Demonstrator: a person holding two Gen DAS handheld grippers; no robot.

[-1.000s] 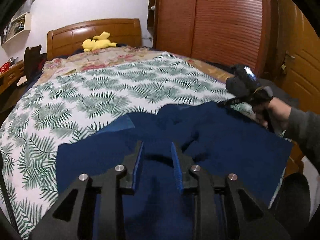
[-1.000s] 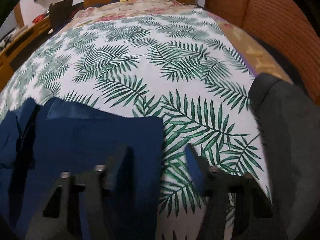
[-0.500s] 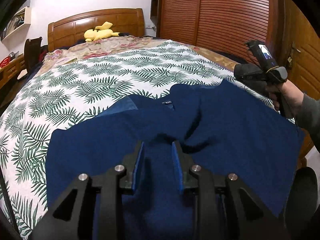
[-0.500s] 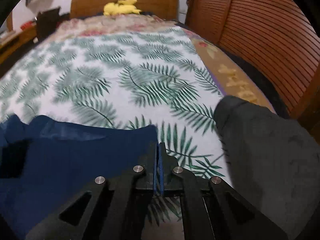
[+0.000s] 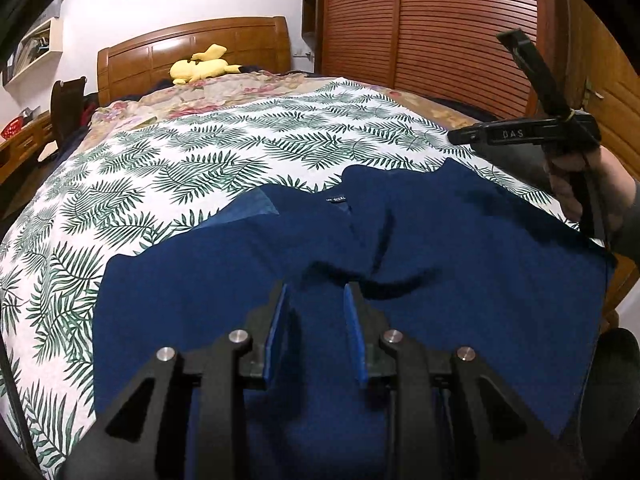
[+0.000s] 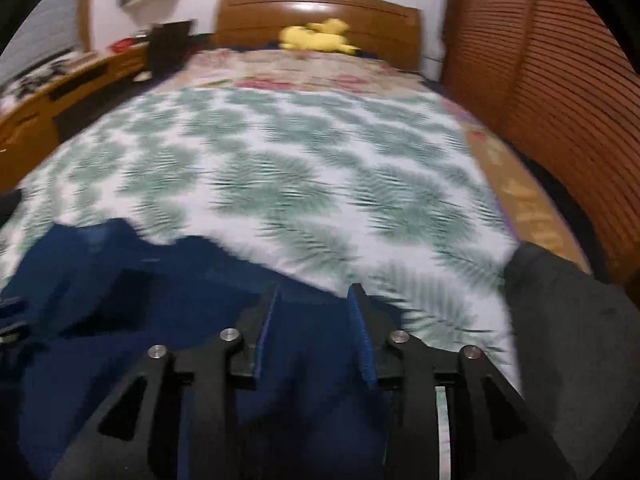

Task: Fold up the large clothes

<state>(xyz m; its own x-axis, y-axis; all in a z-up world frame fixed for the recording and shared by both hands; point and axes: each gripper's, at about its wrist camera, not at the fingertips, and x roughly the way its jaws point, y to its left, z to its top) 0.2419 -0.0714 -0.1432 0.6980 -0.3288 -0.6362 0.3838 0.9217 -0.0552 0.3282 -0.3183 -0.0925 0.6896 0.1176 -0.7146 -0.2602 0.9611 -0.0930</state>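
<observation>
The navy shirt (image 5: 400, 280) lies rumpled on the bed (image 5: 200, 168), the left gripper (image 5: 316, 320) part-spread and empty, the right gripper (image 6: 316, 328) opening above its edge, so the central wrinkle may get folded in.

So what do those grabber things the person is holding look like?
Each gripper is black with two fingers lined with blue pads. The left gripper and the right gripper both show round silver bolts on angular arms with triangle-shaped holes. Seen from the left wrist camera, the right one has pale letters on its side, a long black handle, and the hand holding it wears a grey sleeve.
</observation>
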